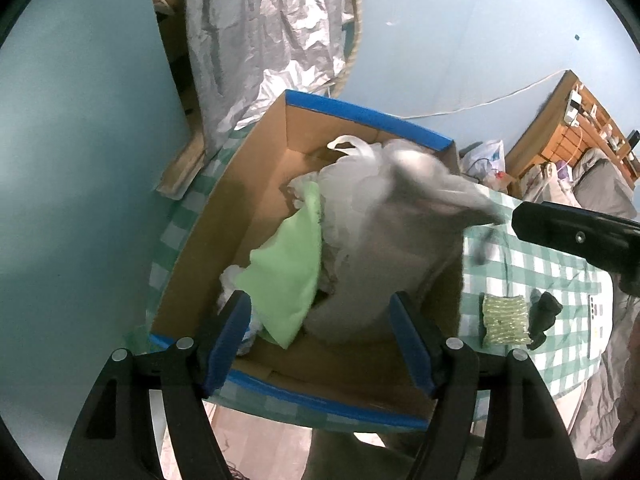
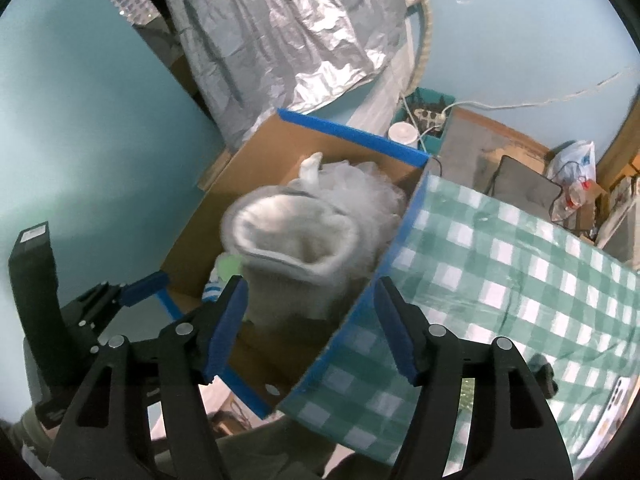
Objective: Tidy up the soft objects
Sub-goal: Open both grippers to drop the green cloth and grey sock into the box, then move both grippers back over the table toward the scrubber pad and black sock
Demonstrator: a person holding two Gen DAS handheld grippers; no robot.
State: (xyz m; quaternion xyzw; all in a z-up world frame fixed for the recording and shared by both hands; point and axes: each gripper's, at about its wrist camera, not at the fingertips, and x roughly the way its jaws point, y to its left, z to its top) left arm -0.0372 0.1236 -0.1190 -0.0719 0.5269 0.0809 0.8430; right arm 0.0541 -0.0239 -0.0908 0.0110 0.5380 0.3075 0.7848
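1. Cardboard box (image 1: 256, 184) with blue-taped rims sat on the checked worktop (image 1: 540, 264), holding the soft things.
2. Grey sock (image 2: 296, 248), blurred, stood in the box with its long axis roughly upright and its cuff mouth gaping upward; it could flop over the right wall.
3. Green cloth (image 1: 288, 264) lay beside it.
4. Left gripper (image 1: 320, 340) and right gripper (image 2: 310, 324) were both open, holding nothing.

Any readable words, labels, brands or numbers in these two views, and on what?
None can be read.
White device at the table edge: small marks, too small to read.
Label on the left gripper's body, seen in the right wrist view: blurred.
Plastic bag print: illegible.
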